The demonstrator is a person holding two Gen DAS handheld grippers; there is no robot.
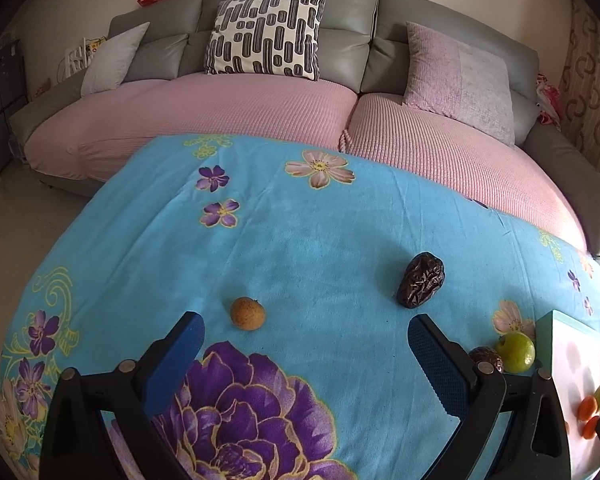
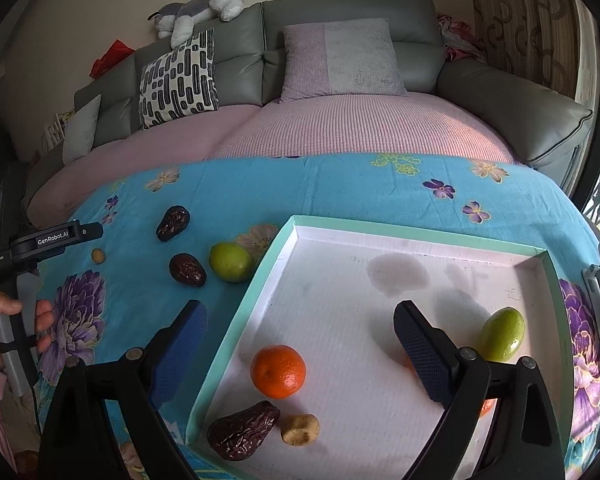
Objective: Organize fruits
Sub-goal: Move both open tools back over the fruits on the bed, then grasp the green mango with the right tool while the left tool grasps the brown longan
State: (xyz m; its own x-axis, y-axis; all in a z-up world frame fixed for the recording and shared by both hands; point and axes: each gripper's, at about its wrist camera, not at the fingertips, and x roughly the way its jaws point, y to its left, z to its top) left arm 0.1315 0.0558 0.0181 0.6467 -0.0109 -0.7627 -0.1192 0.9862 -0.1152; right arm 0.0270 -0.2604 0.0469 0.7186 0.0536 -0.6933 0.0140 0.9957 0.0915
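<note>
Left wrist: longan [image 1: 247, 313] lies just beyond open jaws.

Tray [image 2: 276, 256] right of loose dates [image 2: 173, 222], orange [image 2: 278, 371] and date [image 2: 242, 436] inside tray, sofa [image 2: 340, 32] behind table

1. "GenRobot.AI" stands in white letters on the black body of the left gripper [image 2: 58, 237], seen in the right wrist view.
2. A small white label beside it is too small to read.
</note>
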